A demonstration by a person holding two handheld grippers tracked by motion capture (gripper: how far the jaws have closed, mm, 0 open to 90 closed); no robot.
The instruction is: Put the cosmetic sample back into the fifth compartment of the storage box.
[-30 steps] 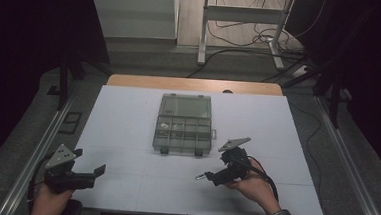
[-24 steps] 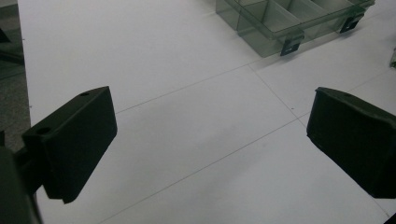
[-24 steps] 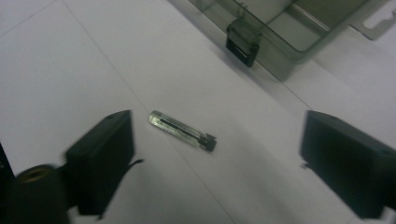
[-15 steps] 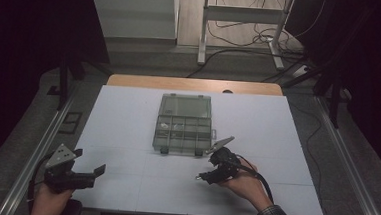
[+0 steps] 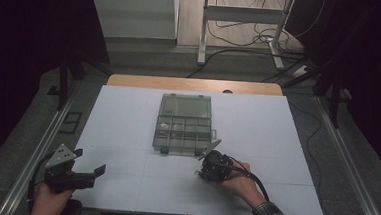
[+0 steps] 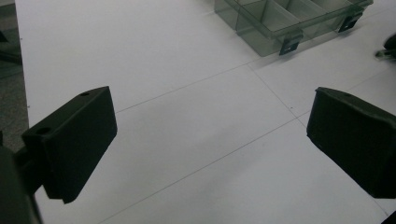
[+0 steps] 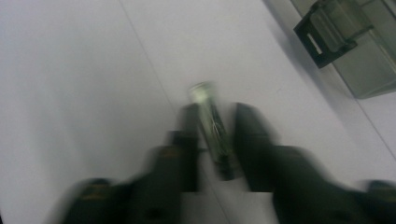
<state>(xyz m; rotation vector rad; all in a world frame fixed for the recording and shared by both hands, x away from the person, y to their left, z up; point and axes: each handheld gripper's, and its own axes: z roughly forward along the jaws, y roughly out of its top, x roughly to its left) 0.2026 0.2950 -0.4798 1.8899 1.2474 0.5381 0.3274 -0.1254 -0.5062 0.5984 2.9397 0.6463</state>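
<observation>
we see a wide white table (image 5: pixel 128 113) with a clear plastic box (image 5: pixel 183 124) standing open at its middle, its lid laid back toward the far side and its small compartments mostly bare, though a few tiny bits sit in the left ones, too small to name. near the box's near right corner, our right gripper (image 7: pixel 215 140) has just been closing, and its jaws now sit tight on a small battery (image 7: pixel 212 128) that lies on the table between them, its pale metal end pointing away from the hand. the picture there is blurred, so we cannot tell its markings. our left gripper (image 6: pixel 210 140) rests at the near left corner of the table, jaws spread wide with nothing between them.

we judge the battery to be light, stiff and smooth, so it may roll or slip out endwise. we would hold it across the middle of its round body, squarely, and keep it level on the way to a compartment.
</observation>
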